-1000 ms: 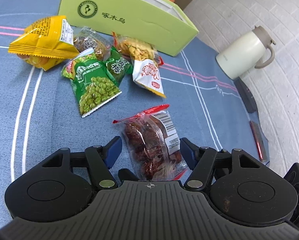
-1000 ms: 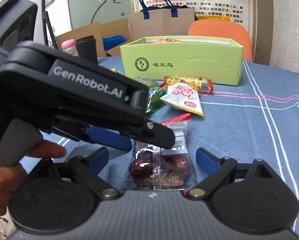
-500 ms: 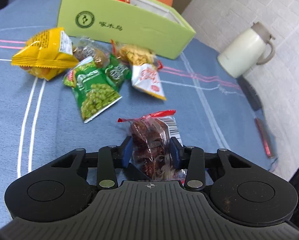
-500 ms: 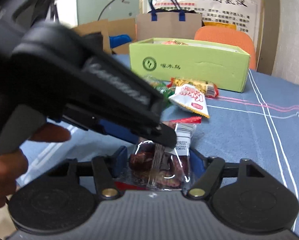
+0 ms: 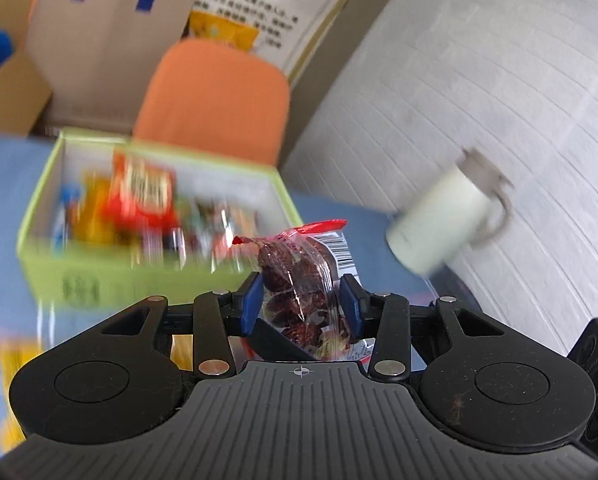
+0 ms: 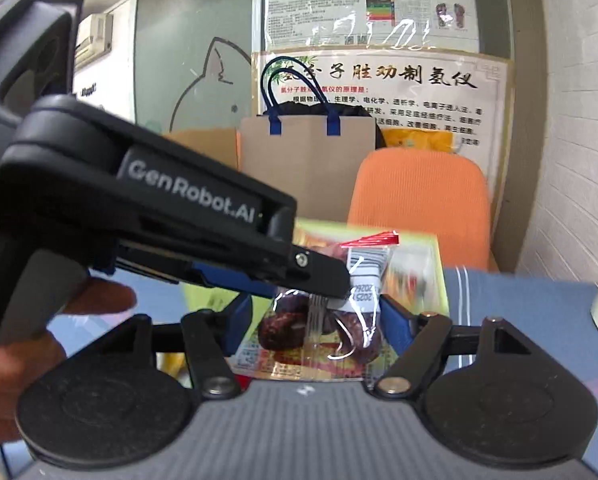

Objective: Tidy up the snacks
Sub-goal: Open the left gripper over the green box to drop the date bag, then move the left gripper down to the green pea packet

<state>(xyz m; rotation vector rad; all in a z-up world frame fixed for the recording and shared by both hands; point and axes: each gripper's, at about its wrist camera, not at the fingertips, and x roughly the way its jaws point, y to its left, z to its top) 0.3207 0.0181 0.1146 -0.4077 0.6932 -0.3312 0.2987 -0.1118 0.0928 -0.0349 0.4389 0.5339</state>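
Observation:
A clear packet of red dates (image 5: 299,272) with a red top seal hangs in the air in front of the open green box (image 5: 119,276). My left gripper (image 5: 301,300) has its blue pads pressed on the packet's sides, and the jaws are opening slightly. My right gripper (image 6: 315,320) holds the same date packet (image 6: 339,332) from its lower part, and its jaws are easing open too. In the right wrist view the left gripper (image 6: 331,284) reaches in from the left. Several snack packs, among them a red one (image 5: 143,192), lie blurred inside the box.
A white jug (image 5: 447,228) stands on the blue tablecloth (image 5: 3,200) to the right, by the brick wall. An orange chair (image 5: 219,96) and a brown paper bag (image 5: 107,52) are behind the box. A hand (image 6: 19,360) holds the left gripper. A blurred yellow pack (image 5: 15,360) lies at lower left.
Both grippers closed on the date packet lying on the table, then lifted it up and forward towards the green box. The loose snacks on the cloth have dropped out of view.

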